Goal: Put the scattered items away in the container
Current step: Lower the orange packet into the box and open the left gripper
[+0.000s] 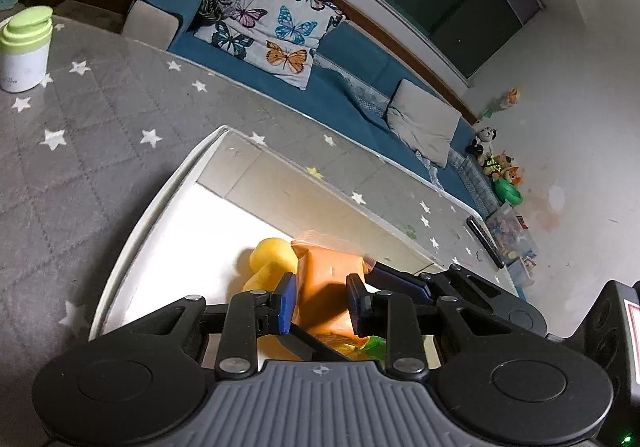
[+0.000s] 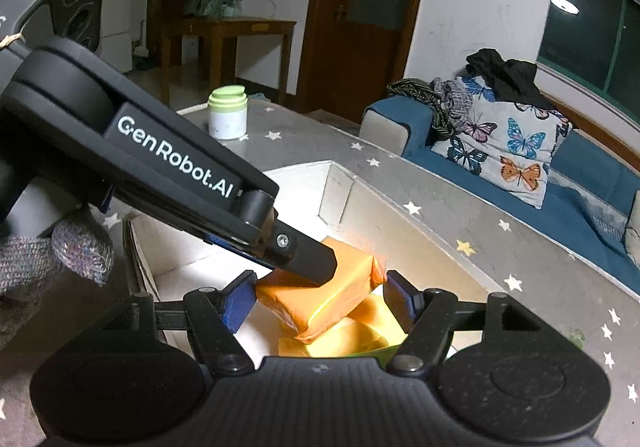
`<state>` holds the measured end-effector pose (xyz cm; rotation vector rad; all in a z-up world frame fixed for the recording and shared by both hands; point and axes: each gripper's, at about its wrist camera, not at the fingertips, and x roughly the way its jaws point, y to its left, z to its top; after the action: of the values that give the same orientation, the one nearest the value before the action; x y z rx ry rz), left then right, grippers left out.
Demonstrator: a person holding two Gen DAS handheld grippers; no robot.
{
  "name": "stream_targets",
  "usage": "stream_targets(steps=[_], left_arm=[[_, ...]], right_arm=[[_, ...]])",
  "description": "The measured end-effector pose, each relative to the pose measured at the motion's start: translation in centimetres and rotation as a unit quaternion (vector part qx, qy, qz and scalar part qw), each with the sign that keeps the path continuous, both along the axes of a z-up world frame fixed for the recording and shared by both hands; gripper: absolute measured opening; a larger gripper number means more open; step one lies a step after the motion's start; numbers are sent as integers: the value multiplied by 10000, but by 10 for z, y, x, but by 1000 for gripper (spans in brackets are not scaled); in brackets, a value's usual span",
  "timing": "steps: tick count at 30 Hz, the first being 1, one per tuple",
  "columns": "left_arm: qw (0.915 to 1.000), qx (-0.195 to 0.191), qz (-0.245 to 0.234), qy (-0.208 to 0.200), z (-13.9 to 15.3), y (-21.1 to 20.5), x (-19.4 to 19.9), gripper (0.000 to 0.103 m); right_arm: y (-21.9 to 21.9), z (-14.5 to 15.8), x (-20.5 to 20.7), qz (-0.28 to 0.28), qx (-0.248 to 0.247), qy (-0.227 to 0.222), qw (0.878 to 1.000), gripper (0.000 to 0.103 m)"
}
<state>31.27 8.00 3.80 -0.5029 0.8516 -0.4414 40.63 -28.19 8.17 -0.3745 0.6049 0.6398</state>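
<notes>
A white open box (image 1: 160, 207) sits on the grey star-print table; it also shows in the right wrist view (image 2: 336, 191). Inside it lie an orange wrapped packet (image 1: 326, 287) and a yellow rubber duck (image 1: 270, 259). My left gripper (image 1: 322, 303) is shut on the orange packet, blue pads on both its sides, low inside the box. The right wrist view shows the same packet (image 2: 336, 303) with the left gripper's finger (image 2: 312, 259) pressed on it. My right gripper (image 2: 320, 305) is open, its jaws standing either side of the packet over the box. Yellow items (image 2: 344, 339) lie beneath.
A white jar with a green lid (image 1: 26, 47) stands at the table's far corner, also in the right wrist view (image 2: 227, 113). A black remote (image 1: 484, 241) lies near the table edge. A blue sofa (image 1: 352, 87) with cushions lies beyond.
</notes>
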Motion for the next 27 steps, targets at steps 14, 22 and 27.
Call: stream_targets(steps=[14,22,27], left_arm=[[9998,74,75,155,-9,6,-11,29],[9999,99,91,84,-4,5,-21,29],[9998,177,116,-31,3,4,-37,29]], right_arm=[[3,0,-19,202,-77,-139,9997,76],[-15,18,-45,112,146,-384,9991,81],[-34,27,-72,-1,424,-541,9976,86]])
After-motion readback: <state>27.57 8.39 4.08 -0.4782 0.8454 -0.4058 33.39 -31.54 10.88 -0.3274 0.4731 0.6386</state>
